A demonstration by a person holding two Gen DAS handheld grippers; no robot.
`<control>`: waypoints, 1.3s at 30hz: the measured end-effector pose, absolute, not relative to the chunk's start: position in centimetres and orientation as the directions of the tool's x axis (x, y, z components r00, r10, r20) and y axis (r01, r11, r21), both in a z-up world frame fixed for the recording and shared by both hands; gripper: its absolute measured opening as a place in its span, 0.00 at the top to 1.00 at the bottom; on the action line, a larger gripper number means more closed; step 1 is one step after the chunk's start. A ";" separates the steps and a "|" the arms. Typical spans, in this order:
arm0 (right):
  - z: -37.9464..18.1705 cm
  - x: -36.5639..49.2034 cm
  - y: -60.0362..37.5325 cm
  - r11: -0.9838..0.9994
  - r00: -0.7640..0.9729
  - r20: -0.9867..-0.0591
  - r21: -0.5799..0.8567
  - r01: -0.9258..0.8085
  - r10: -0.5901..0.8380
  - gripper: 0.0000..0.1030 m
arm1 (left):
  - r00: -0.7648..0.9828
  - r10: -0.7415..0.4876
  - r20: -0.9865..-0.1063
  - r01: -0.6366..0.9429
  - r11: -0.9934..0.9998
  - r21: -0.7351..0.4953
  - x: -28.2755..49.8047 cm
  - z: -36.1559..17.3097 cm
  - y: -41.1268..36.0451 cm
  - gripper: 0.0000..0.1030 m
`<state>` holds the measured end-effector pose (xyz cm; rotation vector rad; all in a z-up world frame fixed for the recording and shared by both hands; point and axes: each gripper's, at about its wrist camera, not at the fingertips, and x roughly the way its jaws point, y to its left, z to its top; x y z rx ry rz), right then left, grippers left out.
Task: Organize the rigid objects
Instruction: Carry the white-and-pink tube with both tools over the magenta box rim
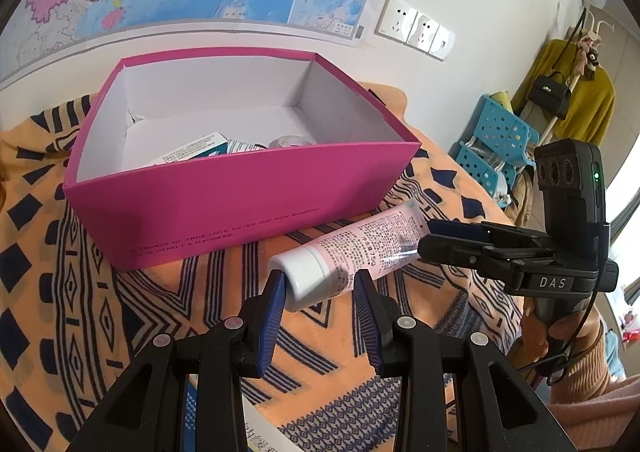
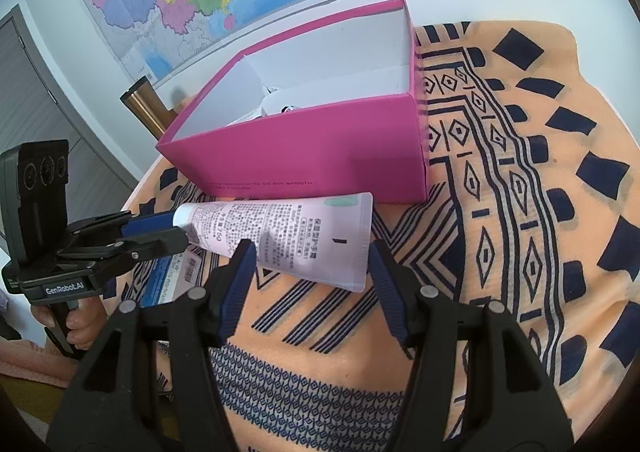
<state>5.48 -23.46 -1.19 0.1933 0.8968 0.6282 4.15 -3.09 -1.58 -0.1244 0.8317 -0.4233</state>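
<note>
While the pink tube (image 1: 352,252) lies on the patterned cloth (image 1: 160,312) just before the magenta box (image 1: 224,191), the left tongs (image 1: 320,288) clamp its white cap and the right tongs (image 2: 310,256) straddle its crimped end, seemingly unpressed, likely to lift it level into the box.

Both my wrist views are bright w/ even daylight, strongest from the right edge of my left view where a window strip blows out white. Shadows are soft, e.g. a faint one under the tube (image 2: 280,236) on the cloth (image 2: 500,179). Heavy fisheye bend at edges, dark vignette corners; centre sharp, my near fingers (image 1: 362,316) slightly soft, no motion blur.
</note>
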 end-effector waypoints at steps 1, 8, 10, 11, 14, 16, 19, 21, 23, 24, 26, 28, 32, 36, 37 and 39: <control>-1.2 5.5 -23.5 0.805 0.460 -0.668 0.409 -0.429 0.585 0.41 | 0.597 -0.411 -0.689 0.316 0.910 -0.270 4.1 -1.5 -3.1 0.67; -1.0 5.5 -23.5 0.806 0.466 -0.666 0.403 -0.433 0.583 0.41 | 0.602 -0.411 -0.685 0.315 0.910 -0.269 4.1 -1.3 -3.1 0.67; -0.9 5.5 -23.5 0.806 0.468 -0.664 0.402 -0.434 0.583 0.41 | 0.604 -0.411 -0.683 0.316 0.910 -0.268 4.1 -1.3 -3.1 0.67; -0.8 5.6 -23.5 0.805 0.469 -0.662 0.402 -0.435 0.584 0.41 | 0.604 -0.410 -0.683 0.315 0.910 -0.268 4.1 -1.2 -3.1 0.67; -0.7 5.6 -23.5 0.805 0.473 -0.659 0.400 -0.438 0.585 0.41 | 0.607 -0.409 -0.681 0.316 0.911 -0.266 4.1 -1.1 -3.1 0.67; -0.6 5.6 -23.5 0.805 0.475 -0.658 0.397 -0.440 0.584 0.41 | 0.609 -0.409 -0.679 0.316 0.911 -0.266 4.1 -1.0 -3.1 0.67; -0.5 5.5 -23.5 0.806 0.478 -0.656 0.396 -0.440 0.584 0.41 | 0.609 -0.417 -0.675 0.318 0.908 -0.274 4.2 -0.9 -3.0 0.67; -0.5 5.5 -23.5 0.806 0.481 -0.654 0.395 -0.440 0.584 0.41 | 0.610 -0.417 -0.674 0.317 0.908 -0.274 4.2 -0.8 -2.9 0.67; -0.5 5.4 -23.5 0.804 0.481 -0.651 0.397 -0.442 0.586 0.41 | 0.613 -0.414 -0.673 0.316 0.909 -0.272 4.2 -0.7 -2.9 0.67; -0.4 5.4 -23.5 0.805 0.482 -0.652 0.395 -0.443 0.585 0.41 | 0.614 -0.413 -0.673 0.316 0.910 -0.270 4.2 -0.7 -3.0 0.67; -0.4 5.4 -23.4 0.805 0.484 -0.651 0.393 -0.444 0.585 0.41 | 0.616 -0.412 -0.671 0.316 0.910 -0.268 4.2 -0.5 -3.0 0.67; -0.3 5.3 -23.4 0.806 0.487 -0.649 0.390 -0.446 0.584 0.41 | 0.618 -0.413 -0.669 0.317 0.910 -0.268 4.2 -0.4 -3.0 0.67; -0.1 5.4 -23.4 0.806 0.493 -0.646 0.387 -0.447 0.583 0.41 | 0.623 -0.413 -0.665 0.321 0.910 -0.264 4.2 -0.2 -3.1 0.67; 0.0 5.4 -23.5 0.808 0.498 -0.643 0.384 -0.447 0.582 0.41 | 0.624 -0.413 -0.663 0.324 0.909 -0.261 4.2 -0.1 -3.2 0.67; 0.0 5.4 -23.5 0.808 0.500 -0.642 0.384 -0.447 0.581 0.41 | 0.625 -0.412 -0.663 0.324 0.910 -0.260 4.2 -0.1 -3.2 0.67; 0.1 5.4 -23.5 0.809 0.502 -0.641 0.382 -0.447 0.580 0.41 | 0.628 -0.411 -0.660 0.326 0.910 -0.256 4.2 0.1 -3.2 0.67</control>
